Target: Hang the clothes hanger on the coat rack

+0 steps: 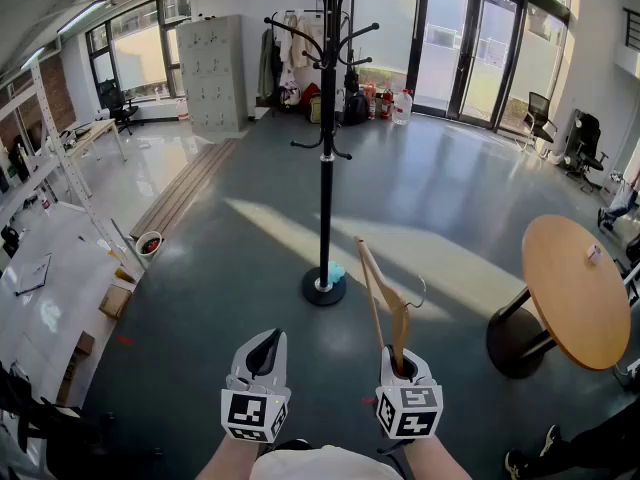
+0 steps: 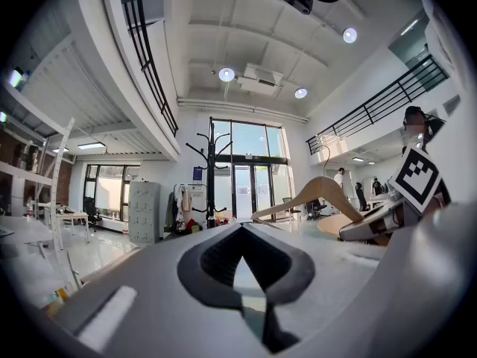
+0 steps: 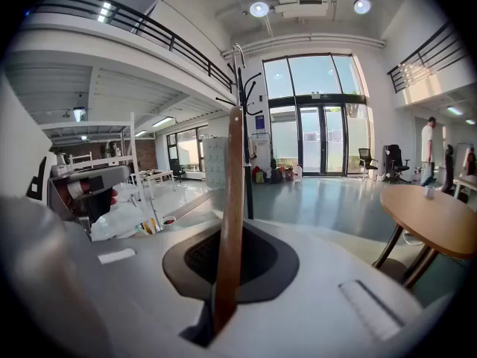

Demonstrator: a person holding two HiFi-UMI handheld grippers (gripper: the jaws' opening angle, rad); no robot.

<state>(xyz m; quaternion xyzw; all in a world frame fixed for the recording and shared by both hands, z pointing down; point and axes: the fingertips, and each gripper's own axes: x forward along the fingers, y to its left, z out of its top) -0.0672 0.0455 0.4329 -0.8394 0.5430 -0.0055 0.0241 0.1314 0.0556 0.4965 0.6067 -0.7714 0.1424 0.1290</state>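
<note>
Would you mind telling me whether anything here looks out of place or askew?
Nothing is spilled or broken. The one oddity is the wooden hanger: the right gripper clamps it by the end of one arm, so it stands nearly upright on end instead of level.

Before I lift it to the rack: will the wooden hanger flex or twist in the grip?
Probably stiff: the wooden hanger stands straight from the right hand-held gripper. Gripped near one end, it may pivot if bumped.

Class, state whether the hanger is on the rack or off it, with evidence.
Off. The right gripper's jaws clamp the hanger, well short of the rack.
</note>
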